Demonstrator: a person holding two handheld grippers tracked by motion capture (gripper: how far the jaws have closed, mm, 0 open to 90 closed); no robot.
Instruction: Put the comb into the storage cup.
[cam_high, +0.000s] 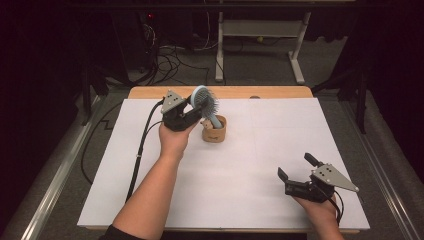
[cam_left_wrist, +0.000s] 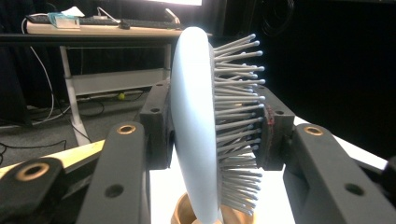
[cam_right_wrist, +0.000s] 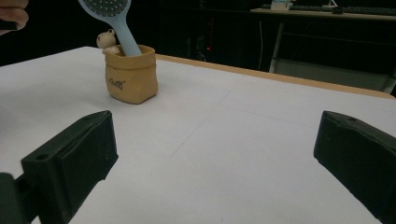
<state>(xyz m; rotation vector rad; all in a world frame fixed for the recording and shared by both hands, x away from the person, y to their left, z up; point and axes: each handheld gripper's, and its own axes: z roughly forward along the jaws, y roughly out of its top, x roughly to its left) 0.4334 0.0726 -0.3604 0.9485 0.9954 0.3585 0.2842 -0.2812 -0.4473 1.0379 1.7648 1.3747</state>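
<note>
Left claw (cam_high: 192, 111) clamped on pale-blue oval plastic hairbrush (cam_high: 204, 100); keep handle vertical in tan pouch-shaped holder (cam_high: 214, 131). Right claw (cam_high: 296, 167), five o'clock, jaws apart, idle.

**Bright table, dark room**

Overhead light falls on the white table sheet (cam_high: 240, 170), which glares almost blank in the frame's middle, while the edges sink into black. Shadows under the forearms are soft and short. In the left gripper view the pale blue hairbrush (cam_left_wrist: 196, 130) looms close and slightly soft; the lower corners blur. The right gripper view stays dim along the top.
</note>
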